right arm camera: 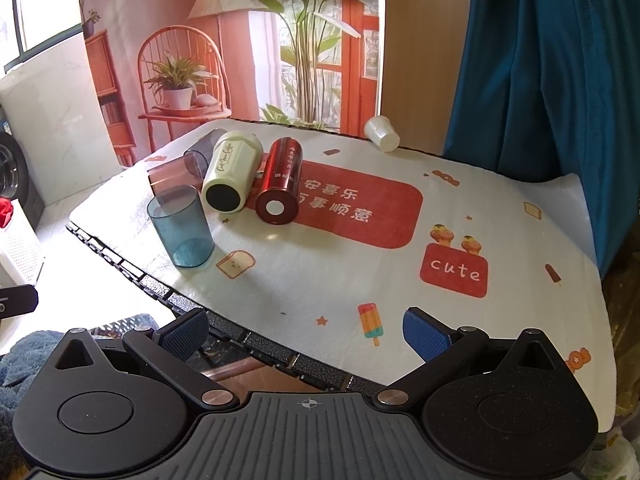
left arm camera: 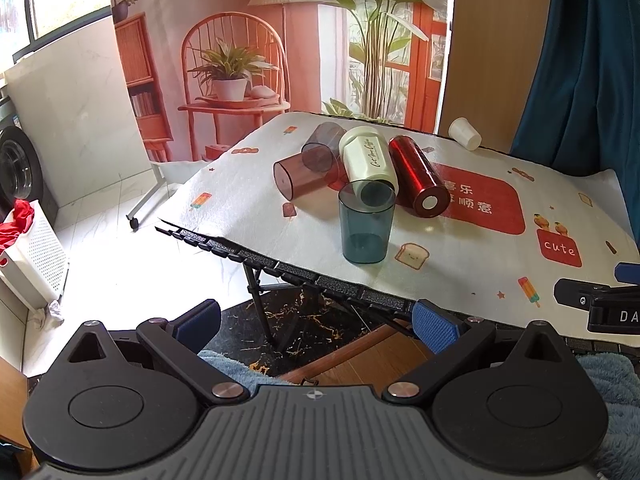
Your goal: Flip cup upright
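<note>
While both tools hang back off the near edge, nothing is gripped: left hand-held gripper (left arm camera: 316, 322) has its jaws spread wide, blue knurled pads (left arm camera: 434, 326) on black matte linkages; right hand-held gripper (right arm camera: 306, 332) likewise wide apart and empty, over the edge of the surface (right arm camera: 520, 248). That surface wears a soft white printed mat with a red rounded panel, over a black pebbled rim. Nearest the edge, a translucent teal plastic cup (left arm camera: 365, 222) stands upright, mouth up, smooth tapered wall. Just behind it lie a cream faceted mug (left arm camera: 367, 159) on its side, touching the teal rim in the left view, and a glossy red metallic cylinder (left arm camera: 418, 176) beside it, also on its side. Two smoky tinted clear tumblers (left arm camera: 308, 174) lie tipped over at the left of the cluster. Well apart at the far edge, a small white paper cup (left arm camera: 464, 133) lies on its side.
</note>
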`<state>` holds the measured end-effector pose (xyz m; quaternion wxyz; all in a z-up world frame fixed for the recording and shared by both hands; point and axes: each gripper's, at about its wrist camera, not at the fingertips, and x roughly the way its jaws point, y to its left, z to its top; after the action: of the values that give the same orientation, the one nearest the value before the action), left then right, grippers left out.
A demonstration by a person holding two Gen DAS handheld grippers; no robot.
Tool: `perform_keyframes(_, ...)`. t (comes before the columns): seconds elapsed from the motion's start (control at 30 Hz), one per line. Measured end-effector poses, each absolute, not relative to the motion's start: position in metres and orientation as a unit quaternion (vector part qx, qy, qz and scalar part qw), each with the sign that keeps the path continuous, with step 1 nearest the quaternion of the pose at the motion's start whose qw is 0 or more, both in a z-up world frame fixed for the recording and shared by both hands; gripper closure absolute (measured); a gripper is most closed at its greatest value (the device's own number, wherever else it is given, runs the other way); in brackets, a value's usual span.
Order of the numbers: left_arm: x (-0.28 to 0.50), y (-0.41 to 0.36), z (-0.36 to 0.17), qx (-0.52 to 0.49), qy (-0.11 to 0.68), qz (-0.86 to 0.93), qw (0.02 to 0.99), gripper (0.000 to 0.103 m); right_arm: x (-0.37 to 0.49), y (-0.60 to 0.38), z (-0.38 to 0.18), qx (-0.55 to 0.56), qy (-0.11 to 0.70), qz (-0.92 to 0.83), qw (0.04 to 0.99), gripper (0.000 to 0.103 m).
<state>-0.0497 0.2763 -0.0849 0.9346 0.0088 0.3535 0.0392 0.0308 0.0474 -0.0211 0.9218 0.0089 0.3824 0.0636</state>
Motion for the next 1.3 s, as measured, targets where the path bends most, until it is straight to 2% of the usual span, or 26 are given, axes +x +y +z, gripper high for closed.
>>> perform_keyframes(1.3, -0.0459, 0.2791, -0.0918, -0.002, 0.365, 0.035, 0.930, 0.000, 0.0286, 0.0509, -0.0285, 0.011, 0.388, 0.066, 0.919, 0.000)
